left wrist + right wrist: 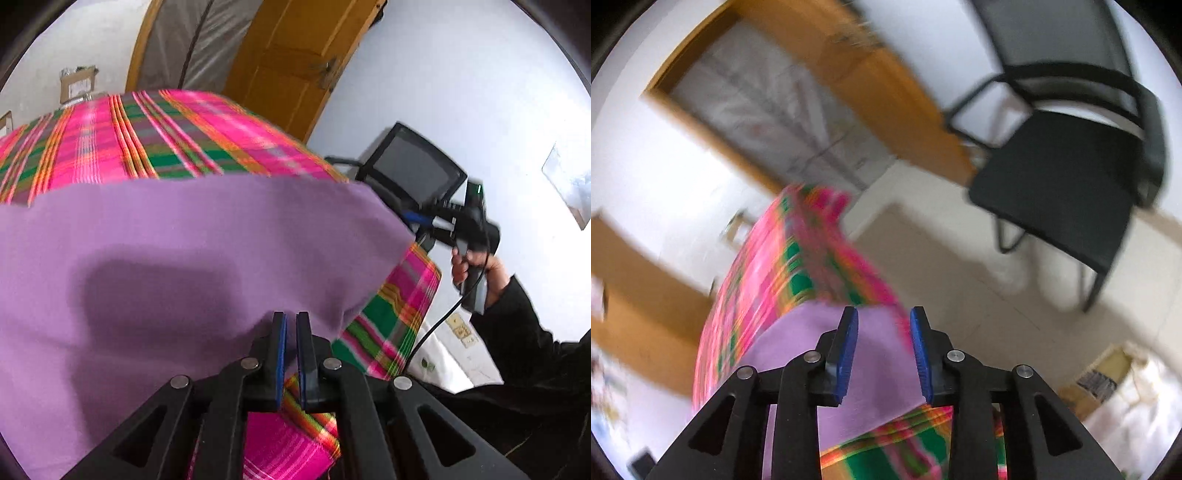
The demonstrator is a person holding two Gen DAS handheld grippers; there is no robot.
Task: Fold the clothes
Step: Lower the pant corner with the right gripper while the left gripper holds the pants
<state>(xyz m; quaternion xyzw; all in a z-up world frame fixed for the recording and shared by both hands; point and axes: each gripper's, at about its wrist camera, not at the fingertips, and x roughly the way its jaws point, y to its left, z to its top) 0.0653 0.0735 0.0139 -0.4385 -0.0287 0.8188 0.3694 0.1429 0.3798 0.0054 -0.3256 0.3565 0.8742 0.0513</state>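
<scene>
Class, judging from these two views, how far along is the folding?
Done: the purple cloth lies spread on the plaid-covered table. In hand: nothing visibly; the left tool is nearly closed at its near edge, the right tool open, off the corner. Left: no fold shows.

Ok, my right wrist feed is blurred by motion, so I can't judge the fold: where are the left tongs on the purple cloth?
Observer: The left tongs sit at the near edge of the purple cloth, pads nearly together. I cannot tell whether they pinch it.
Operator: Is the cloth lying flat?
Observer: Mostly smooth over the plaid table cover, puckered only at those tips.
Operator: And my right tongs, seen from there?
Observer: The right tongs are past the cloth's right edge, held up by a hand with a dark sleeve.
</scene>
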